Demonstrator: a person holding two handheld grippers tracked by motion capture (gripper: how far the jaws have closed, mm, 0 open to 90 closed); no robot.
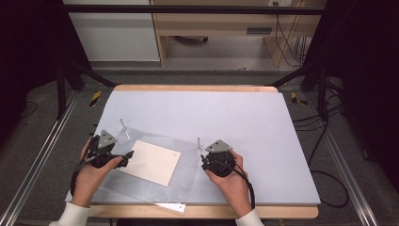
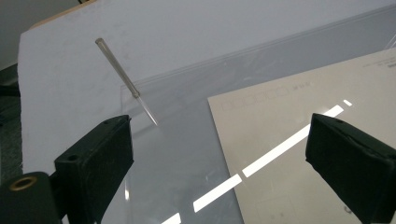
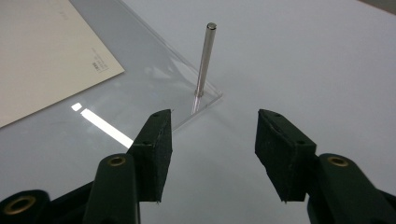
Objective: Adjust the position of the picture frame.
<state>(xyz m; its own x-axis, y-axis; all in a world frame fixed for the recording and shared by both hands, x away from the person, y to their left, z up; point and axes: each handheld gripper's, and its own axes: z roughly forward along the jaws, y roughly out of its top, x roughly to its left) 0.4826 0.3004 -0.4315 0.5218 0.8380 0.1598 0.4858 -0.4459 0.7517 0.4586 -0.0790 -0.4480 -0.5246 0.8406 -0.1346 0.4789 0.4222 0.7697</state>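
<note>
Both jaws wide, empty. I bring left gripper (image 1: 123, 157) and right gripper (image 1: 203, 161) level onto clear sheet (image 1: 188, 162) edges, probably beside pins (image 3: 205, 58).

Lab: framed test table (image 1: 291, 113) (cables (image 1: 324, 188) trailing).

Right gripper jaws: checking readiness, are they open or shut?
Open. The right gripper shows a wide gap between its jaws, empty, short of the metal pin.
</note>
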